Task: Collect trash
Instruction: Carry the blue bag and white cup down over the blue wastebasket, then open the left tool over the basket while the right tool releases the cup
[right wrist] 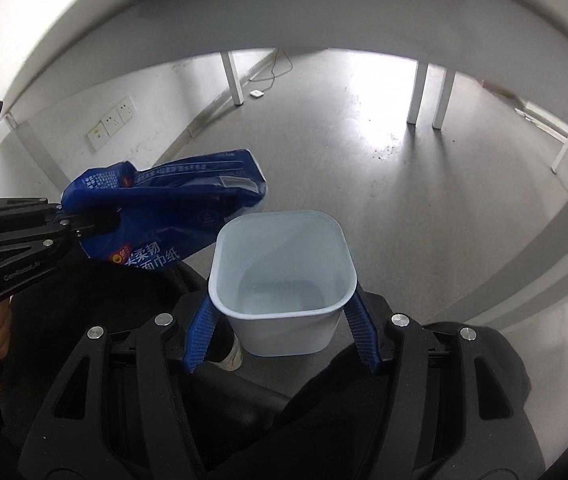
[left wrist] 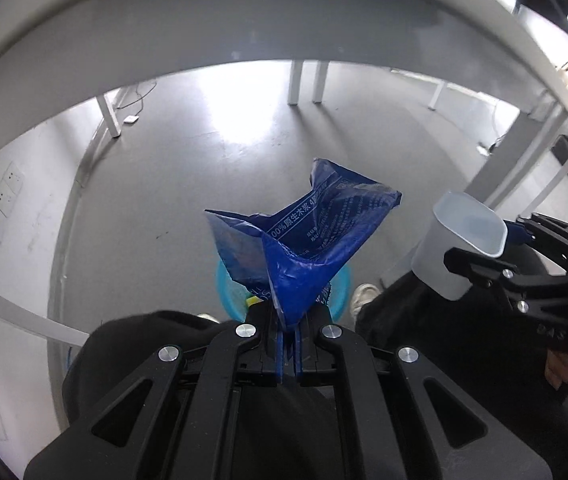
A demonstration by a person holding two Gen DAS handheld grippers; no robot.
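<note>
From my left wrist camera: my left gripper (left wrist: 288,332) is pressed together, pinching a crumpled blue plastic tissue wrapper with white print (left wrist: 299,236) by one corner, so it fans out above the grey floor (left wrist: 188,184). Just below the wrapper sits a round turquoise bin (left wrist: 226,284), mostly hidden behind it, with something yellow-green inside. To the right, my right gripper (left wrist: 483,248) carries a white, square-mouthed plastic cup (left wrist: 459,244).

From my right wrist camera: my right gripper (right wrist: 282,332) stands part-way spread, its blue-ribbed fingers (right wrist: 200,332) clamping the cup (right wrist: 284,272) on two sides. The cup looks empty. To the left, my left gripper (right wrist: 84,226) holds the wrapper (right wrist: 164,216) beside the cup's rim.

I judge both pieces of trash picked up and carried over near the bin; neither has been dropped in yet.
</note>
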